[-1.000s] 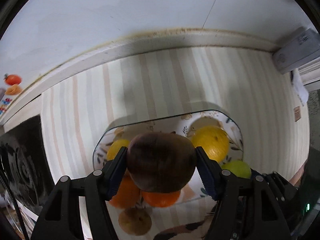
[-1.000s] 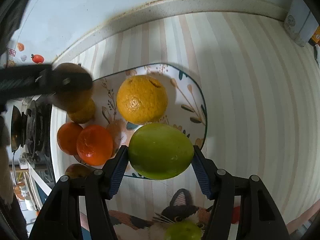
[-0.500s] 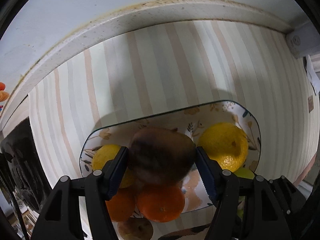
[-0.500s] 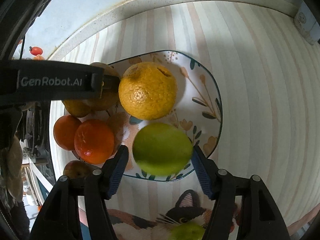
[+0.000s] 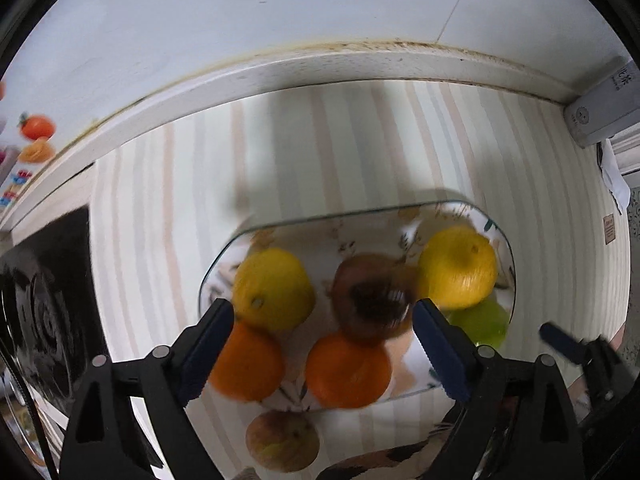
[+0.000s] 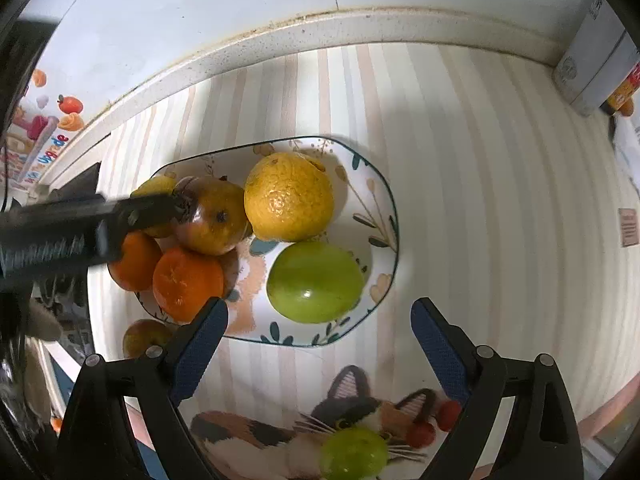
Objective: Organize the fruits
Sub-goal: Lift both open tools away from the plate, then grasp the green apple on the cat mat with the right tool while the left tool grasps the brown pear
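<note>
Fruit (image 6: 288, 202) piled on plate (image 6: 382, 196) at frame centre; left gripper (image 5: 322, 350) and right gripper (image 6: 318, 350) both opening, gripping nothing.

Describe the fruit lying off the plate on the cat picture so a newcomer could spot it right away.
Start at the floral plate on the striped mat, then move toward the camera to the cat picture printed on the mat's near edge. The small green fruit lies on the cat's face. Unlike the larger green fruit, it sits outside the plate, alone.
</note>
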